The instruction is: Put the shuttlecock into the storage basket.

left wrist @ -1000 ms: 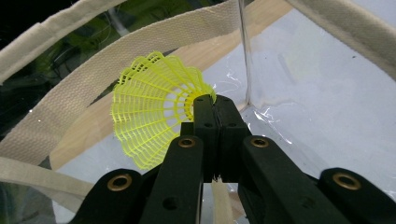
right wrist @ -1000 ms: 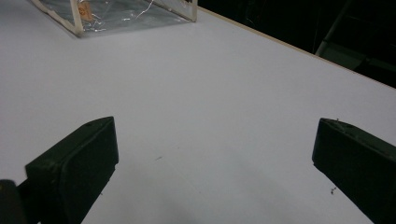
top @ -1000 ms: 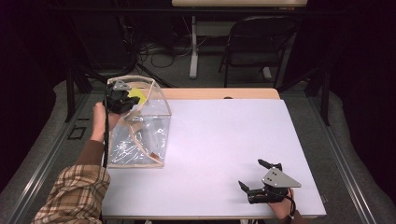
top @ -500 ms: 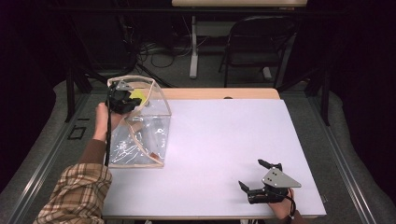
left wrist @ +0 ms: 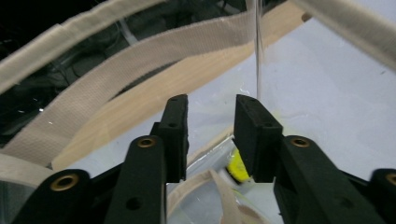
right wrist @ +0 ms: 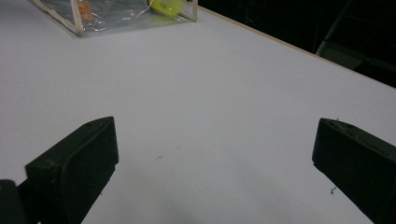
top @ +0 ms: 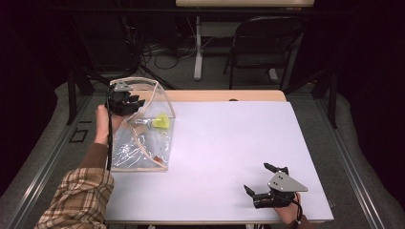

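White tabletop (top: 229,143): yellow object (top: 163,122) sits inside the clear bag (top: 143,143), seemingly dropped. Left gripper (top: 136,102), jaws just opening, empty at the rim; right gripper (top: 262,183) rests wide open.

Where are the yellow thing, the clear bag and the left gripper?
yellow thing (top: 163,122): high view, middle of its yellow body, inside the bag.
clear bag (top: 143,152): high view, clear side wall near the bottom.
left gripper (left wrist: 211,135): left gripper view, the gap between its parted fingertips.

Yellow object (left wrist: 236,169) half hidden behind hand-held gripper, clear bag (right wrist: 93,14) cropped at top edge
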`<move>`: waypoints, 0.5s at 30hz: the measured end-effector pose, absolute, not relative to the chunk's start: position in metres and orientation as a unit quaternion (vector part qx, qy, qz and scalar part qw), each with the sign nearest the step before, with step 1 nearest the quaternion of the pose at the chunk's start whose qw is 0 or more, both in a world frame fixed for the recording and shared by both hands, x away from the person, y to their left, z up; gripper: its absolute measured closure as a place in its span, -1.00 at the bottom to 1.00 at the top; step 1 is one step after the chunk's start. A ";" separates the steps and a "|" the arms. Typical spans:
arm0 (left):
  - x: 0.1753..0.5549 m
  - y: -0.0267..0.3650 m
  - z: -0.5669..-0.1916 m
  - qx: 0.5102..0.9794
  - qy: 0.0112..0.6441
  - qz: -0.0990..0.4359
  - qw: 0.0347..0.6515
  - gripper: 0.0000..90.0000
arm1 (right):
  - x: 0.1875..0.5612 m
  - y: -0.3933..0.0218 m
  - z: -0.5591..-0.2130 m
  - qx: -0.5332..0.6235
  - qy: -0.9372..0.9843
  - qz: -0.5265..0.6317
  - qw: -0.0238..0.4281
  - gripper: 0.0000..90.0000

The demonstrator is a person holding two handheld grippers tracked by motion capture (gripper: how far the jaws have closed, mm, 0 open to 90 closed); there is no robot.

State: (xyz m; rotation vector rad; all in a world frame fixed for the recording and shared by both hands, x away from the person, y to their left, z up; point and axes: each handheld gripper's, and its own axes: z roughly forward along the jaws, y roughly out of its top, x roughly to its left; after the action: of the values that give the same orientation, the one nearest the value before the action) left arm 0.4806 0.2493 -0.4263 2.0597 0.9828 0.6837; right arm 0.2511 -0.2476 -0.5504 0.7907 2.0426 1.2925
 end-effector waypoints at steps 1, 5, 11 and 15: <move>0.478 0.250 -0.423 0.800 0.383 0.272 0.374 0.30 | 0.251 -0.248 -0.550 0.298 0.767 0.485 0.295 -1.00; 0.474 0.253 -0.417 0.792 0.388 0.276 0.381 0.12 | 0.251 -0.248 -0.551 0.298 0.768 0.486 0.293 -1.00; 0.468 0.254 -0.406 0.780 0.396 0.280 0.396 -0.11 | 0.251 -0.249 -0.551 0.299 0.768 0.486 0.291 -1.00; 0.462 0.251 -0.398 0.772 0.393 0.281 0.412 -0.26 | 0.251 -0.249 -0.551 0.300 0.767 0.488 0.290 -1.00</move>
State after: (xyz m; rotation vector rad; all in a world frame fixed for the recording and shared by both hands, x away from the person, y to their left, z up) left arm 0.4621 0.2510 -0.3980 1.9425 0.9896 0.7065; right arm 0.2514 -0.2492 -0.5512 0.7994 2.0454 1.3010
